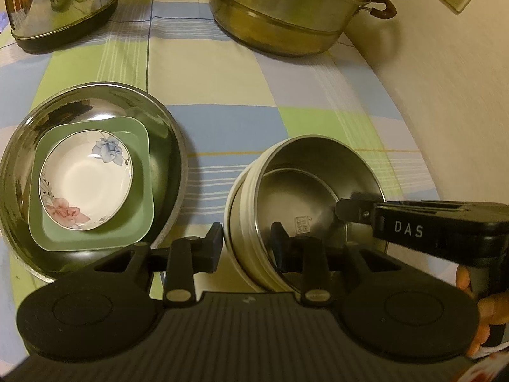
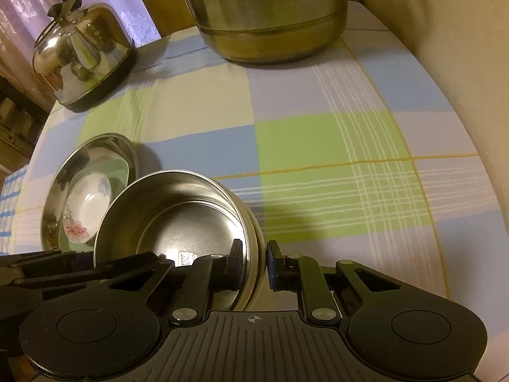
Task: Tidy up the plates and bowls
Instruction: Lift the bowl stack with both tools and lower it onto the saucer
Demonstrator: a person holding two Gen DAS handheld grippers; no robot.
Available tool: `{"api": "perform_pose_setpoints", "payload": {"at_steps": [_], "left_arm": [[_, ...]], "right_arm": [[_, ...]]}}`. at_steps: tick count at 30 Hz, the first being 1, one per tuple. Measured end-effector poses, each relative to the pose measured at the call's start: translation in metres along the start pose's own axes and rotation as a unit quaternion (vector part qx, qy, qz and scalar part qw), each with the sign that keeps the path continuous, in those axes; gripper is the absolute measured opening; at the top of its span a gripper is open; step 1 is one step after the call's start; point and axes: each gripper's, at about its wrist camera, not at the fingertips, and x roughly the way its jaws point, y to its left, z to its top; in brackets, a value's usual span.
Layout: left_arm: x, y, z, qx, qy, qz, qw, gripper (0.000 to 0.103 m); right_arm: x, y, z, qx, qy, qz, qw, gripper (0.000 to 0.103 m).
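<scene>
I pinch the steel bowl (image 2: pixel 178 219) by its rim with both my left gripper (image 1: pixel 246 242) and right gripper (image 2: pixel 254 265), nearly closed, one each side, so it stays steady beside the stacked dishes (image 1: pixel 86 178).

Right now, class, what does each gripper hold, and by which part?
Both hold the steel bowl by its rim: left gripper on the near-left wall, right gripper on the right wall.

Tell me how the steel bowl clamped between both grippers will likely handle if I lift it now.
The steel bowl looks thin-walled, so probably light and stiff. Its polished rim may slip between the right gripper pads. It sits nested in a cream bowl, which the left gripper also straddles, so both may rise together.
</scene>
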Motion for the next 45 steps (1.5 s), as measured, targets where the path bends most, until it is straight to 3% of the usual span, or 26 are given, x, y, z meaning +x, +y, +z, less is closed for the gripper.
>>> {"api": "perform_pose_setpoints", "payload": {"at_steps": [12, 22, 31, 45], "left_arm": [[-0.030, 0.004, 0.013, -0.008, -0.024, 0.004, 0.9997, 0.029], [-0.057, 0.048, 0.024, -0.044, -0.048, 0.024, 0.9976, 0.029], [-0.064, 0.091, 0.023, -0.087, -0.068, 0.057, 0.9922, 0.029], [-0.046, 0.146, 0.025, -0.129, -0.042, 0.074, 0.9880, 0.028]], "right_arm": [[-0.019, 0.017, 0.021, -0.021, -0.009, 0.008, 1.000, 0.015], [-0.017, 0.066, 0.047, -0.065, -0.019, 0.033, 0.997, 0.015], [0.007, 0.124, 0.069, -0.096, -0.006, 0.062, 0.993, 0.014], [0.058, 0.170, 0.071, -0.119, 0.047, 0.058, 0.990, 0.012]]}}
